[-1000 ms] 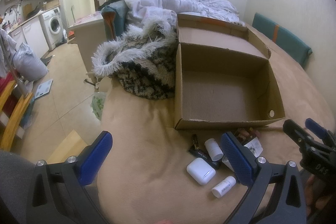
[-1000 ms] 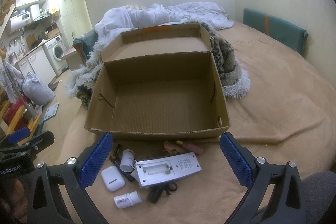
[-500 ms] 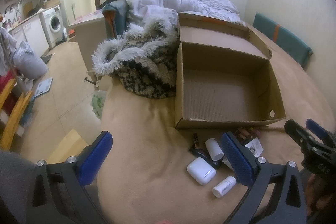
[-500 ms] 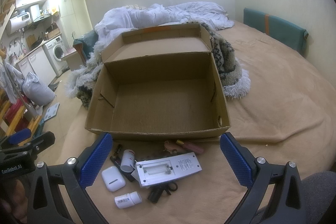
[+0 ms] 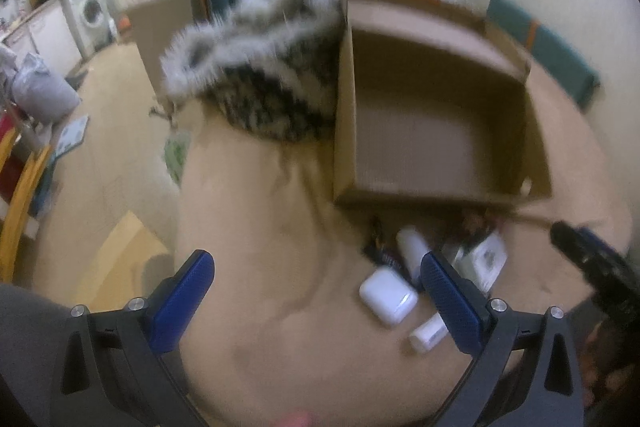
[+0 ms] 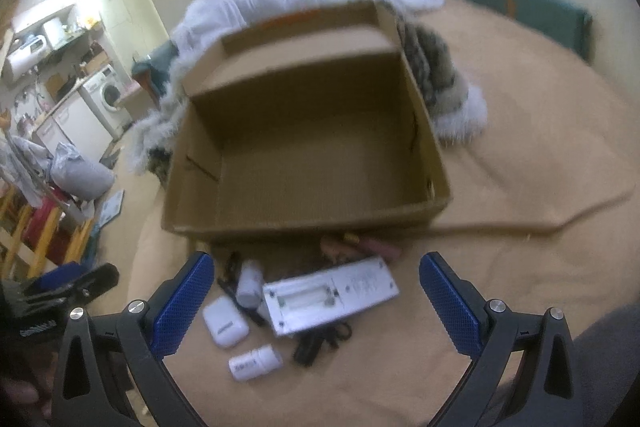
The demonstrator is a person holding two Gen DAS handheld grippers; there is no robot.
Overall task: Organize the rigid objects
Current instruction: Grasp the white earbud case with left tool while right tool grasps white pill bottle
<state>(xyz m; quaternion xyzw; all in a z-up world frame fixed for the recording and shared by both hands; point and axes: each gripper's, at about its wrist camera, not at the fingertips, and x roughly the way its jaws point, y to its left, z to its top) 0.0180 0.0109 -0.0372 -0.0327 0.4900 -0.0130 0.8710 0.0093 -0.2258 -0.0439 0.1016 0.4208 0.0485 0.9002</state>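
While both frames are smeared by blur, the left gripper point(image 5: 316, 287) and right gripper point(image 6: 316, 287) hang over a tan bed point(image 6: 540, 163) with fingers spread wide, holding nothing. An open cardboard box point(image 6: 304, 155) sits on the bed with nothing visible inside. Just near of its front wall lies a cluster: a white earbud case point(image 6: 225, 321), two small white bottles point(image 6: 256, 363), a silvery remote-like device point(image 6: 330, 301) face down, and dark and pink items too blurred to identify. In the left view a blue finger point(image 5: 450, 301) hides part of the cluster. A fluffy patterned blanket point(image 5: 260, 67) lies behind the box.
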